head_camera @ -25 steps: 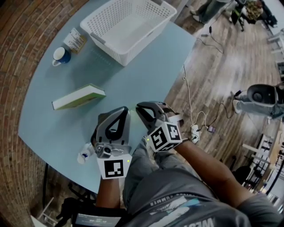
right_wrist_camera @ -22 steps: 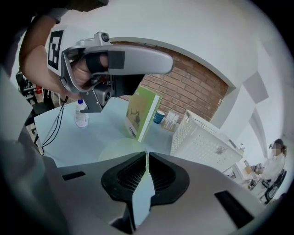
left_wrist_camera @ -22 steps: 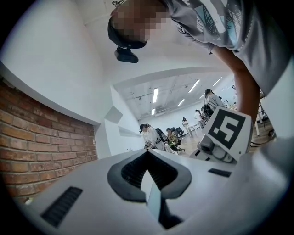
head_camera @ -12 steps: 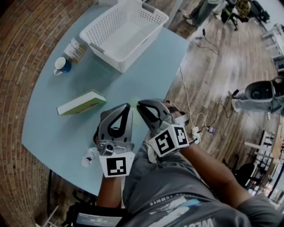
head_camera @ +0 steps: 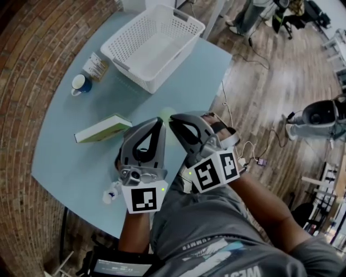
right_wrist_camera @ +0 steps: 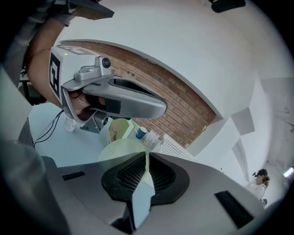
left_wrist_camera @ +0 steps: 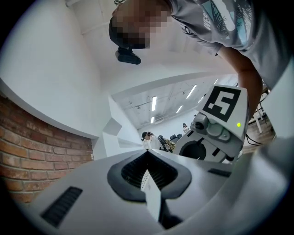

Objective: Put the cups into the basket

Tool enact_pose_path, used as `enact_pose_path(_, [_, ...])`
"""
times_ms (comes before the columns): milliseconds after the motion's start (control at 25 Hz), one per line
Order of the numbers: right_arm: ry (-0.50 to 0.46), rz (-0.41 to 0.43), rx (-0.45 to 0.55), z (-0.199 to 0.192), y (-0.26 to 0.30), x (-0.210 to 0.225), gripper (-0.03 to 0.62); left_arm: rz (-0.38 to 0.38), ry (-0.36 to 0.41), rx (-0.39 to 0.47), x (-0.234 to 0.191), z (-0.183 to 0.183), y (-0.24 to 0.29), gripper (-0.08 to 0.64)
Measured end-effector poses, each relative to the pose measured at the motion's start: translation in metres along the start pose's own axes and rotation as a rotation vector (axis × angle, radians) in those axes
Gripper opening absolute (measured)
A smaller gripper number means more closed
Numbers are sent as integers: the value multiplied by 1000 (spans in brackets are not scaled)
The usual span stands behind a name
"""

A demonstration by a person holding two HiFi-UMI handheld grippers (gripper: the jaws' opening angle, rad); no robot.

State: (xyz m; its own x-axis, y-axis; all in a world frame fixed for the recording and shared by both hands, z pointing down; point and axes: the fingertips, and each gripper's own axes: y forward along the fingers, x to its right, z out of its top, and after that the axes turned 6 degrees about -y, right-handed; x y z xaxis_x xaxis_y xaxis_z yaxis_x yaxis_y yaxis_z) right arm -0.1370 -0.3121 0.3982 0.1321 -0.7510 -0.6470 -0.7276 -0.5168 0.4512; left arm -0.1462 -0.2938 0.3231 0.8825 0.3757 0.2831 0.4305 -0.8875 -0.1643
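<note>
Left gripper (head_camera: 155, 125) had its jaws pressed together, nothing between them. Right gripper (head_camera: 177, 123) was the same: closed, empty. Both were side by side at the near edge of the table (head_camera: 65, 162). Blue cup (head_camera: 81, 84) stood on the table outside the white basket (head_camera: 153, 43), with a small carton (head_camera: 96, 66) between them. Pale green round thing (head_camera: 167, 113) sat just past the tips; can't tell if it was a cup. Green book (head_camera: 102, 129) lay nearby.

**Half-seen things around the grippers**

A pale green round object (head_camera: 167, 112) peeks out between the left gripper (head_camera: 158, 122) and the right gripper (head_camera: 174, 122) — mostly covered, its kind unclear. At the left gripper's 8 o'clock, a small bottle (head_camera: 111, 192) is half hidden. The print on the carton (head_camera: 96, 66) is too small to read. At 1 o'clock, a standing person (head_camera: 250, 15) is cut off by the top edge.
</note>
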Motion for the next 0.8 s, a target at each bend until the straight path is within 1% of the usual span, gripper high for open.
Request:
enact_pose_path(160, [-61, 8, 26, 12, 0, 28, 32, 19, 30, 4, -10, 11, 13, -2])
enact_pose_path(360, [-138, 13, 85, 26, 10, 62, 32, 79, 43, -10, -25, 12, 27, -2])
enact_pose_path(480, [-143, 35, 125, 27, 17, 76, 32, 109, 69, -42, -35, 10, 40, -2])
enact_pose_path(640, [-158, 58, 169, 26, 29, 95, 32, 158, 107, -54, -54, 14, 59, 0])
enact_pose_path(800, [-169, 81, 196, 23, 43, 114, 32, 196, 136, -76, -69, 9, 76, 0])
